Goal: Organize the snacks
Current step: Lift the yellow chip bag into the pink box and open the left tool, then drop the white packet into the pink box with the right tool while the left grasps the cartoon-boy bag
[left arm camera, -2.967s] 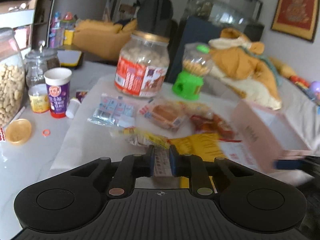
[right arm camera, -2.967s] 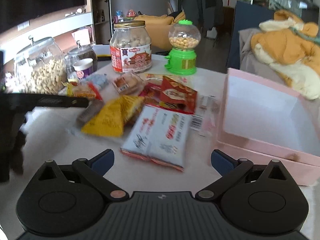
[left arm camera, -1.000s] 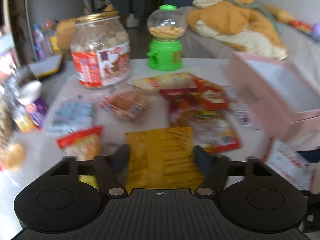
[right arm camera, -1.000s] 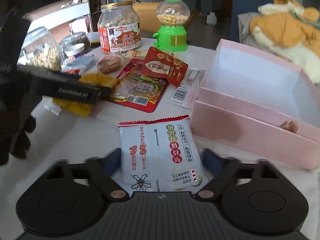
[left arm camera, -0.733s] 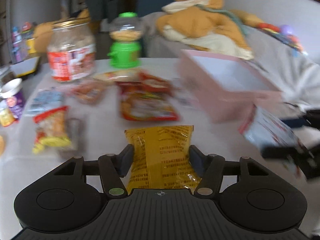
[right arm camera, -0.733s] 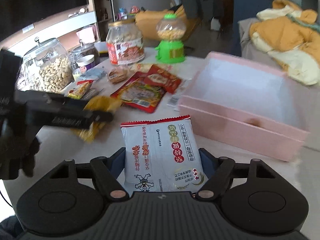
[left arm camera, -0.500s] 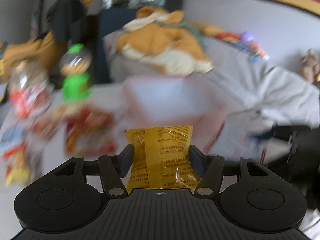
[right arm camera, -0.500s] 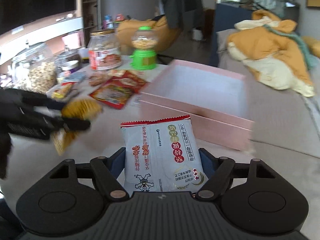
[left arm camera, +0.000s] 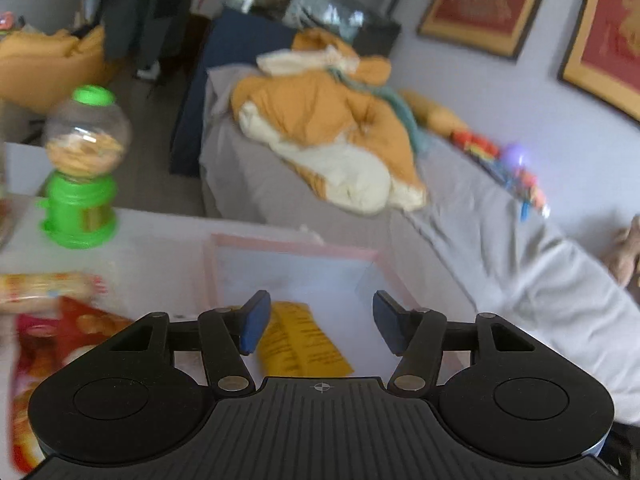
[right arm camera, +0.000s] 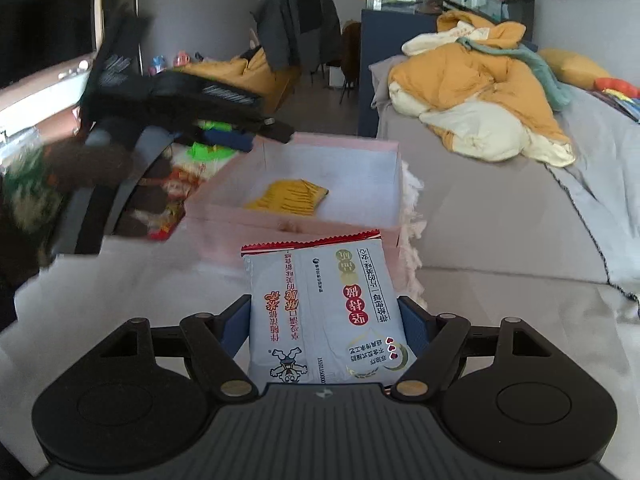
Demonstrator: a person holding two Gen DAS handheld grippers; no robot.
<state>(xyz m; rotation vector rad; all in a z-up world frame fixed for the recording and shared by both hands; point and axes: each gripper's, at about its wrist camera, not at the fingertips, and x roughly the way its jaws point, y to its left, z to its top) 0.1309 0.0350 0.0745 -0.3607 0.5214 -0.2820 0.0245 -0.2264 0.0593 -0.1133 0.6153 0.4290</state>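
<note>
Left wrist view
Left gripper [left arm camera: 316, 326]: jaws wide apart with nothing pressed between the blue pads [left arm camera: 253, 326], though just now narrowing; poised over the near end of the box.
Yellow snack packet [left arm camera: 302, 344]: lying loose on the floor of the pink box [left arm camera: 292, 246], just beside the left pad but free of it; lower edge hidden behind the gripper body; print too blurred to read.
Pink box: open-topped, on the white table [left arm camera: 160, 236]; near wall hidden behind the gripper, right wall smeared by motion.
Red snack bags [left arm camera: 60, 332]: left of the box on the table, blurred and cut off by the frame edge; brands unreadable.
Green candy dispenser [left arm camera: 82, 176]: upright at the far left of the table, well apart from the box.
Background: orange and cream quilt [left arm camera: 332, 136] heaped on a grey sofa.

Right wrist view
Right gripper [right arm camera: 326, 330]: pads clamped on both side edges of the pale blue snack packet [right arm camera: 322, 312].
Pale blue snack packet: held flat with its red top seam pointing away, short of the box's near wall; bottom edge hidden behind the gripper body.
Pink box [right arm camera: 376, 148]: ahead of the packet, with the yellow snack packet [right arm camera: 290, 196] lying inside, partly hidden by the near wall.
Left gripper [right arm camera: 240, 120]: dark blurred shape over the box's left far corner; jaws not readable from this side.
Table left of box: snacks mostly blocked by the blurred gripper and hand.
</note>
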